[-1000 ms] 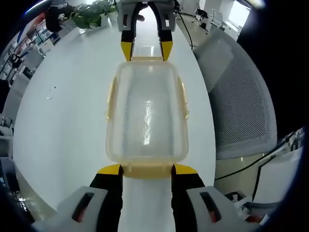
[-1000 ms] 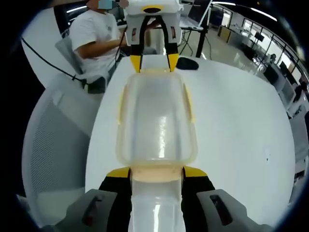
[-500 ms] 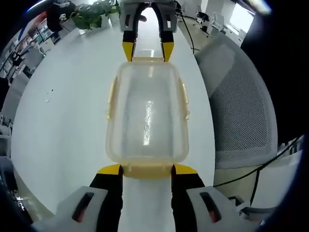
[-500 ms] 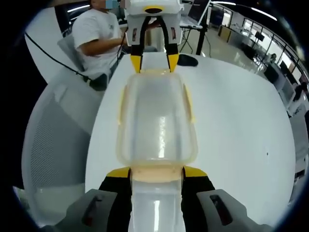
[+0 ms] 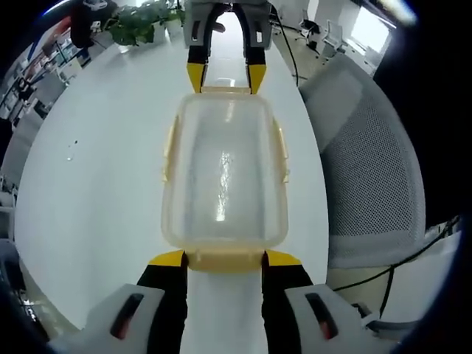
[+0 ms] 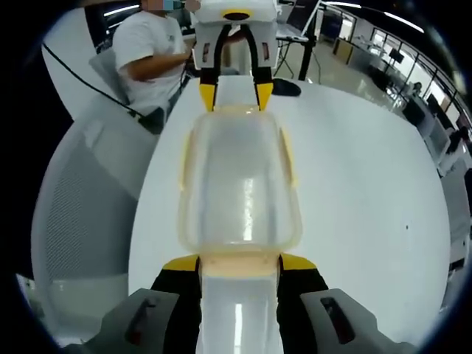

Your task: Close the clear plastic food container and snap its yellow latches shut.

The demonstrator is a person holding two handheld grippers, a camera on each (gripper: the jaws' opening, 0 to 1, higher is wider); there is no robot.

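Observation:
The clear plastic container [image 5: 225, 177] with its lid on runs lengthwise between my two grippers. Yellow side latches [image 5: 169, 151] lie flat along its long edges. My left gripper [image 5: 225, 259] grips the near yellow end latch [image 5: 225, 264] from both sides. At the far end my right gripper [image 5: 225, 77] holds the opposite latch. In the right gripper view the same container [image 6: 240, 184] stretches from my right gripper [image 6: 240, 263] up to my left gripper [image 6: 235, 94]. Whether the container rests on the table or hangs just above it, I cannot tell.
A white table [image 5: 96, 184] lies under the container. A grey mesh chair [image 5: 369, 169] stands by its edge, and a green plant [image 5: 136, 22] sits at the far end. A seated person [image 6: 151, 51] is behind the table, near a dark mouse [image 6: 286, 88].
Both grippers keep the same hold on the container. The table and chair behind have drifted slightly in both views, so the cameras shifted a little.

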